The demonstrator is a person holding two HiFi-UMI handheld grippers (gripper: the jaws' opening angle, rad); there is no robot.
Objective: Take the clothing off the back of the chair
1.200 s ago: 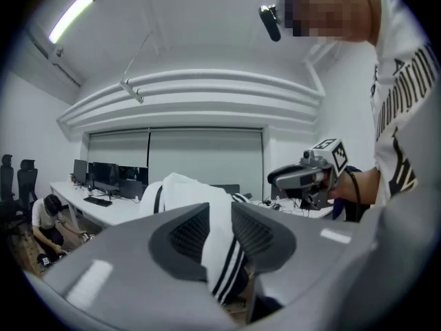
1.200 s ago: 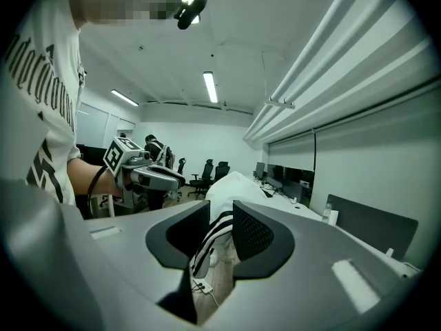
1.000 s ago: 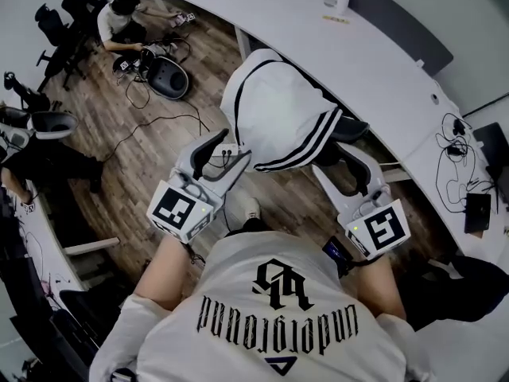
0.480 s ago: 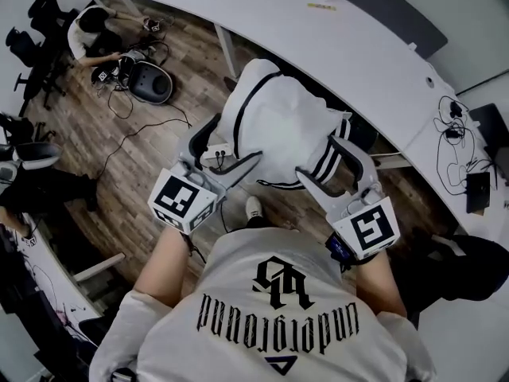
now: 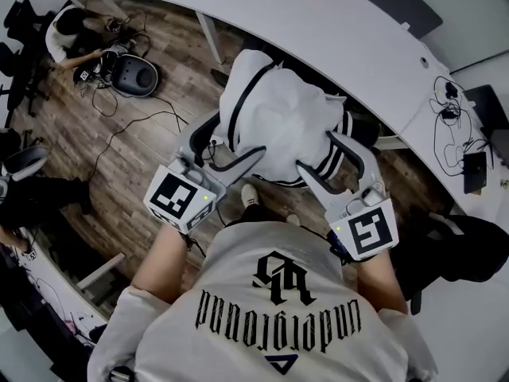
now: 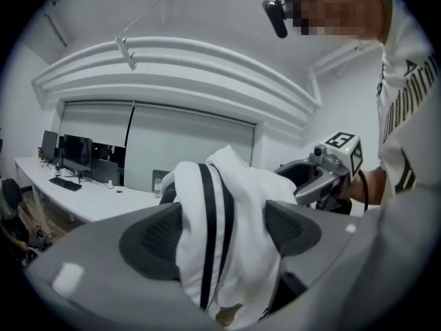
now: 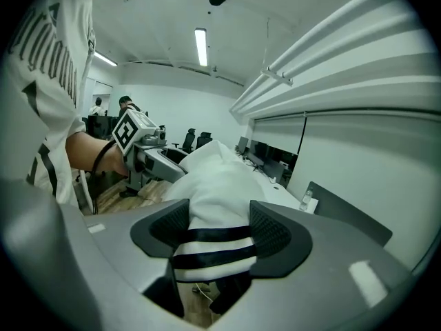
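Note:
A white garment (image 5: 278, 122) with black stripes hangs over the back of a dark chair (image 5: 359, 130), which it mostly hides. My left gripper (image 5: 238, 136) straddles the garment's left edge. In the left gripper view its jaws (image 6: 220, 233) stand wide and are closing, with striped white cloth (image 6: 227, 198) filling the gap. My right gripper (image 5: 316, 150) straddles the right, striped edge. In the right gripper view its jaws (image 7: 210, 236) are wide, with the striped hem (image 7: 210, 250) between the pads. Neither pair visibly squeezes the cloth.
A long curved white desk (image 5: 334, 30) runs just beyond the chair, with cables and a laptop (image 5: 465, 169) at its right end. A person (image 5: 67, 26) crouches on the wooden floor at top left beside gear and trailing cables (image 5: 135, 122). Other office chairs stand at the left edge.
Both grippers have moved forward and down onto the garment, and their jaws have spread wider, now enclosing the cloth's left and right edges. The garment still hangs on the chair.

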